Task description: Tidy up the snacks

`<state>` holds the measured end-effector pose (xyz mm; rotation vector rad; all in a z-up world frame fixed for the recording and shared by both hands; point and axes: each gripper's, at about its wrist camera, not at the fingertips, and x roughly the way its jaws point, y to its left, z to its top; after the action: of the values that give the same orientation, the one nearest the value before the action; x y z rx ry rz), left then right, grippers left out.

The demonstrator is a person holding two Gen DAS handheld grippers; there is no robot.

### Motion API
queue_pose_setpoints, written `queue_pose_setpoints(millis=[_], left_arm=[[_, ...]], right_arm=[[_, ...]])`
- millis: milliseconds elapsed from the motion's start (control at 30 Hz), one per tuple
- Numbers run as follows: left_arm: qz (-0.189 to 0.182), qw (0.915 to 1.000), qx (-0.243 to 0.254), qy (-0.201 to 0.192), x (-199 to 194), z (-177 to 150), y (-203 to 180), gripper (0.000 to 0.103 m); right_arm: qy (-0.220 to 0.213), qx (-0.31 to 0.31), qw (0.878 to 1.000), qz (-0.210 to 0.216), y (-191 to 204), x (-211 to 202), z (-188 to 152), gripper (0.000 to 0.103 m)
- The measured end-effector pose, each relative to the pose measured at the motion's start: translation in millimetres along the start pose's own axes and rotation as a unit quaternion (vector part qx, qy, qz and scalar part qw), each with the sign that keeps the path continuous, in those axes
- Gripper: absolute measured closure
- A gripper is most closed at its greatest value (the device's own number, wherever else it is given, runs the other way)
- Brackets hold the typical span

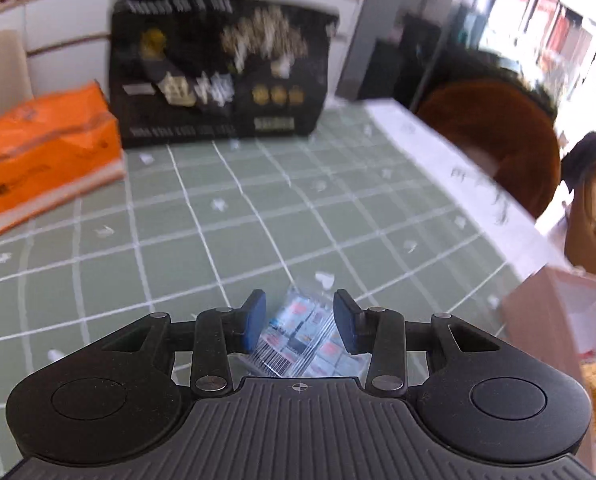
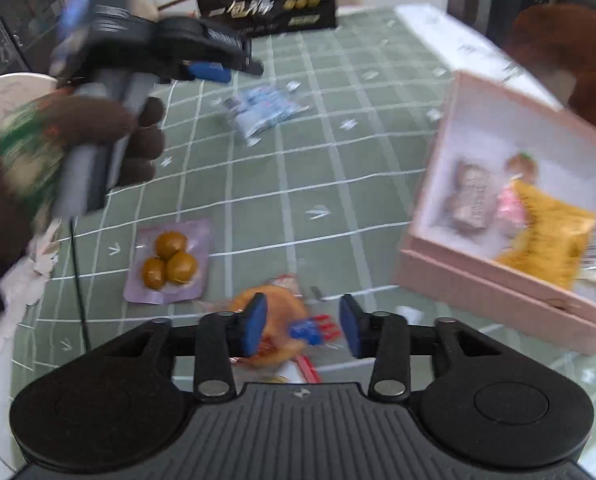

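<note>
My left gripper [image 1: 299, 320] is open; a clear packet of blue and red snacks [image 1: 305, 340] shows between its blue pads. The right wrist view has that packet [image 2: 262, 110] lying flat on the green checked tablecloth [image 2: 337, 168], with the left gripper [image 2: 212, 72] hanging above it, apart from it. My right gripper [image 2: 302, 328] is open over a round orange snack in a clear wrapper [image 2: 278, 308] that lies on the cloth; the pads do not press on it. A purple packet with three brown balls [image 2: 170, 264] lies to its left.
An open pink box [image 2: 477, 284] at the right holds a brown bar [image 2: 471, 200] and a yellow packet [image 2: 545, 240]. A black printed box [image 1: 218, 72] and an orange pack [image 1: 46, 152] stand at the far side. A brown chair [image 1: 497, 140] and a person [image 1: 589, 208] are beyond the table's right edge.
</note>
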<state>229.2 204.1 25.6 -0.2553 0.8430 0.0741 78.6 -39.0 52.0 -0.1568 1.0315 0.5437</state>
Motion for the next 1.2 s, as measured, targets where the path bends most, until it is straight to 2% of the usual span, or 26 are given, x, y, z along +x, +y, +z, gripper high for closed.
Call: queue_pose_setpoints(millis=[67, 167, 300, 467, 533, 667, 733, 833, 933, 967, 1033, 1133, 1200], left_arm=[[0.004, 0.9998, 0.017, 0.009, 6, -7, -2, 0.06], [-0.021, 0.9987, 0.043, 0.016, -2, -23, -10, 0.06], [-0.056, 0.9957, 0.068, 0.03, -28, -59, -26, 0.06], [-0.086, 0.9948, 0.024, 0.05, -62, -105, -33, 0.06], [-0.1, 0.9931, 0.003, 0.062, -76, -121, -33, 0.063], [-0.147, 0.9827, -0.065, 0.091, -95, -144, -22, 0.063], [-0.167, 0.9764, -0.102, 0.092, -106, -152, -10, 0.063], [-0.141, 0.9813, -0.122, 0.049, -127, -154, 13, 0.067], [-0.085, 0.9882, -0.124, 0.031, -141, -153, 30, 0.066], [-0.075, 0.9899, -0.117, 0.027, -145, -153, 34, 0.066], [-0.063, 0.9933, -0.094, 0.022, -151, -156, 36, 0.066], [-0.057, 0.9964, -0.061, 0.019, -157, -159, 35, 0.066], [-0.061, 0.9959, -0.062, 0.023, -156, -161, 39, 0.066]], right_arm=[[-0.017, 0.011, 1.0, -0.015, -12, -13, -8, 0.048], [-0.025, 0.036, 0.998, -0.037, -30, -24, -22, 0.048], [-0.019, 0.057, 0.997, -0.053, -45, -26, -42, 0.048], [-0.016, 0.054, 0.996, -0.067, -42, -23, -58, 0.048], [-0.02, 0.053, 0.996, -0.063, -37, -24, -59, 0.048], [-0.03, 0.053, 0.997, -0.036, -24, -26, -57, 0.048], [-0.036, 0.051, 0.998, -0.021, -14, -26, -54, 0.044], [-0.049, 0.042, 0.998, -0.005, 3, -22, -44, 0.042], [-0.071, 0.008, 0.997, -0.003, 23, -13, -20, 0.041], [-0.078, -0.003, 0.997, 0.0, 28, -9, -10, 0.037], [-0.084, -0.018, 0.996, 0.015, 36, 3, 14, 0.03], [-0.066, -0.027, 0.997, 0.015, 42, 32, 46, 0.03], [-0.046, -0.029, 0.999, 0.002, 44, 55, 62, 0.03]])
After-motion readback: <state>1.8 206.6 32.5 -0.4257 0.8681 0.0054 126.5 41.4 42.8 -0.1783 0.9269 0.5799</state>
